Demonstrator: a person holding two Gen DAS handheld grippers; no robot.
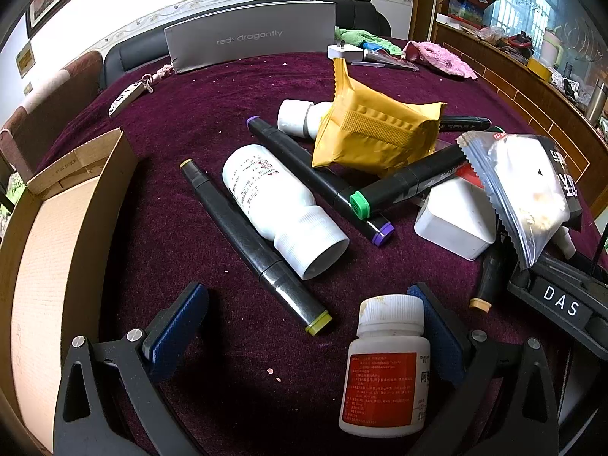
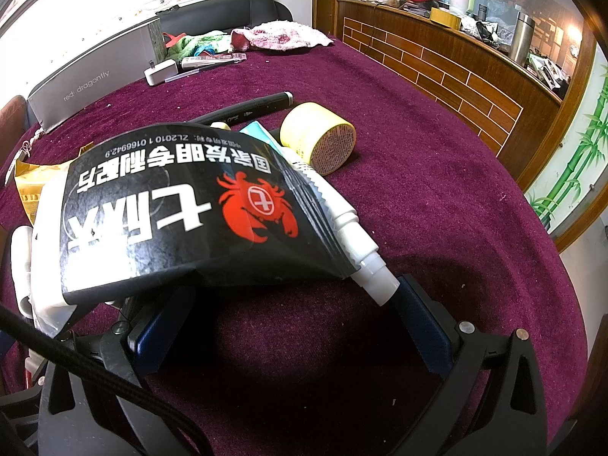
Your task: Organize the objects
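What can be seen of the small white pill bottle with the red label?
The small white plastic pill bottle with the red label stands upright on the maroon cloth, ribbed cap on and yellow-stained. It sits against the right blue pad of the open left hand-held gripper; actual contact is unclear.

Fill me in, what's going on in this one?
Sorting job, nothing picked up. The left tongs are open, low over the maroon tablecloth, with an upright white pill bottle with a red label against the right pad. The right tongs are open beneath a black crab-logo snack packet. The cardboard box sits at left.
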